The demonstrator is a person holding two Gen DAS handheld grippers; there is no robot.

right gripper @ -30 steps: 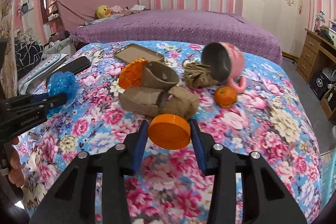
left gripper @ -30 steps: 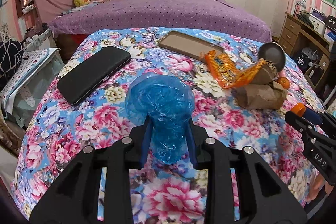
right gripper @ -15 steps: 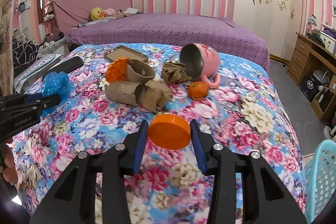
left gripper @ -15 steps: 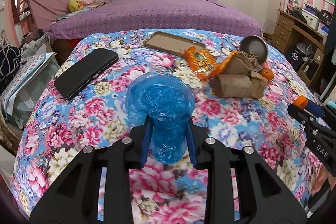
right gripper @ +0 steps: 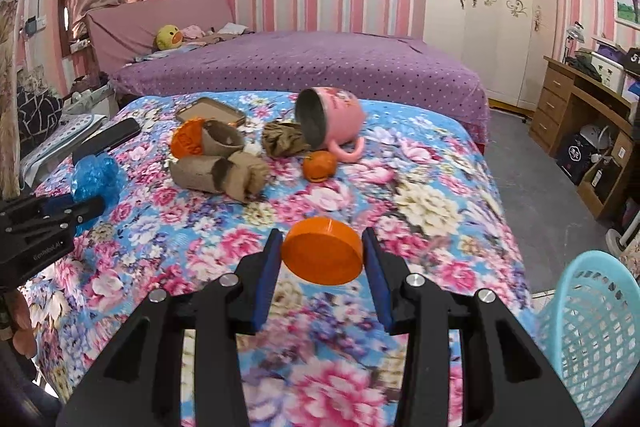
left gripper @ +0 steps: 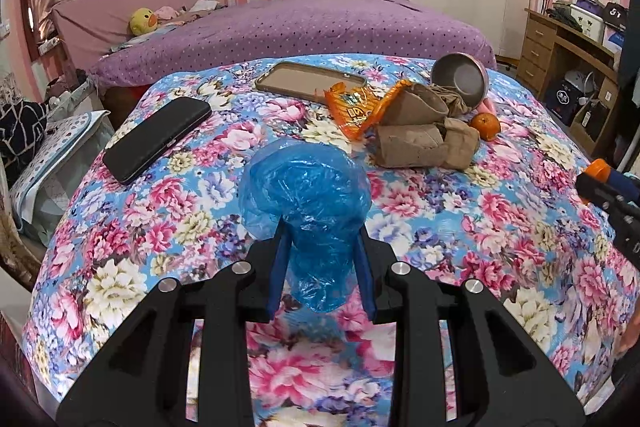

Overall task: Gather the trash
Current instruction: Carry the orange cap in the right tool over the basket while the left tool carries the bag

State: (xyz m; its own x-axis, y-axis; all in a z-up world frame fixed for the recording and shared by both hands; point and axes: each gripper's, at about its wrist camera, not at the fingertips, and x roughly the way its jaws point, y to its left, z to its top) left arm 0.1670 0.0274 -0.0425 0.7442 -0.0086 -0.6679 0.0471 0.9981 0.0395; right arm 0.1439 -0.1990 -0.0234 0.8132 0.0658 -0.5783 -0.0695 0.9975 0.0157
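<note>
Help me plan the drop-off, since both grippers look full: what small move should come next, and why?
Probably swing the right gripper toward the light blue basket at its lower right. It is clamped on an orange lid above the floral bedspread, and the left gripper grips a crumpled blue plastic bag, so neither can pick up more until something is dropped.

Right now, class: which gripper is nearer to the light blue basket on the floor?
Right. The right gripper, shut on an orange lid, has the basket just beside it off the bed's corner. The left gripper, holding a blue plastic bag, is across the bed.
</note>
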